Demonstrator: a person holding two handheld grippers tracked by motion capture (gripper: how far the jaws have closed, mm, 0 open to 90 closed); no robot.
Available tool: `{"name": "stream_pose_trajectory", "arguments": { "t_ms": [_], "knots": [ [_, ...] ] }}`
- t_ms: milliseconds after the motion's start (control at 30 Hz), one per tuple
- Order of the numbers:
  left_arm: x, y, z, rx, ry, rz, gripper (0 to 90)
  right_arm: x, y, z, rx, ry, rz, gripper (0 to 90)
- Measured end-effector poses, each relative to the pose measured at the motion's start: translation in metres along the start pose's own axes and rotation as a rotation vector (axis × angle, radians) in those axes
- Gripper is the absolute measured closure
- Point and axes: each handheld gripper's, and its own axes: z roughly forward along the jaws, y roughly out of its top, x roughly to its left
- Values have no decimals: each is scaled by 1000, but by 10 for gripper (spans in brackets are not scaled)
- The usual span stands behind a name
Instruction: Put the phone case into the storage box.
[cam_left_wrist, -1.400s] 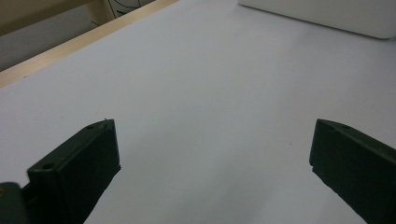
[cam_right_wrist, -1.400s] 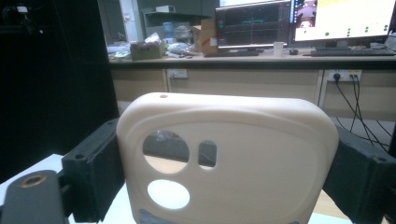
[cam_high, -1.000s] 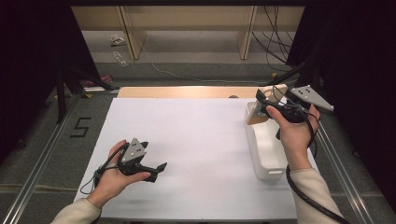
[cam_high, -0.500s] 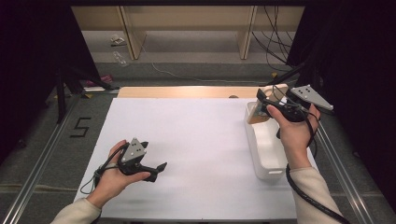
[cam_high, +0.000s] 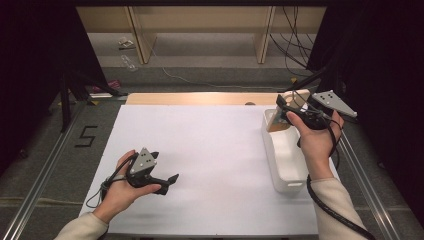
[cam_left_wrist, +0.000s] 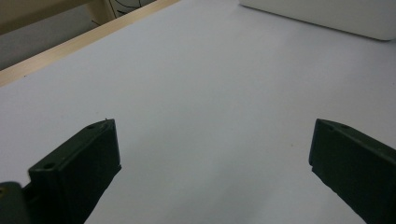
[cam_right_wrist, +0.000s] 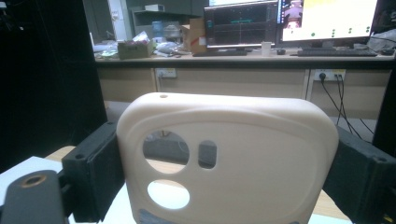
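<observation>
**Cream panel held above the white bin, left gripper idle on the sheet**

White sheeting (cam_high: 210, 160) covers the table, with a strip of bare wood (cam_high: 195, 98) along its far edge and grey floor beyond, where shelving legs and loose cables stand. A "5" is marked on the grey border at the table's left side.

At the right of the sheet lies a long white bin (cam_high: 287, 165), its length running from the near side toward the far side. Over its far end the right gripper (cam_high: 285, 107) is held up off the table in the person's right hand (cam_high: 317, 137). Its 2 black jaws press on the left and right edges of a cream plastic panel (cam_right_wrist: 229, 158), which stands upright between them. In the right gripper view the panel has rounded corners and 3 cut-outs: 2 round holes and 1 small rounded slot. Behind it are a desk with monitors, boxes and wall sockets.

Toward the near left of the sheet the left gripper (cam_high: 167, 180) rests low in the person's left hand (cam_high: 122, 192), pointing to the right. Its jaws stand wide apart with nothing between them; the left gripper view looks across bare sheet toward the bin's side wall (cam_left_wrist: 327, 16). The 2 grippers are well apart.
</observation>
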Motion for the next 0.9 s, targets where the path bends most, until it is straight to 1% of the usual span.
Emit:
{"name": "stream_pose_trajectory", "arguments": {
  "t_ms": [900],
  "knots": [
    [0, 0, 0, 1, 2, -1, 15, -4, -1, 3, 6, -21, -8, 119]
  ]
}}
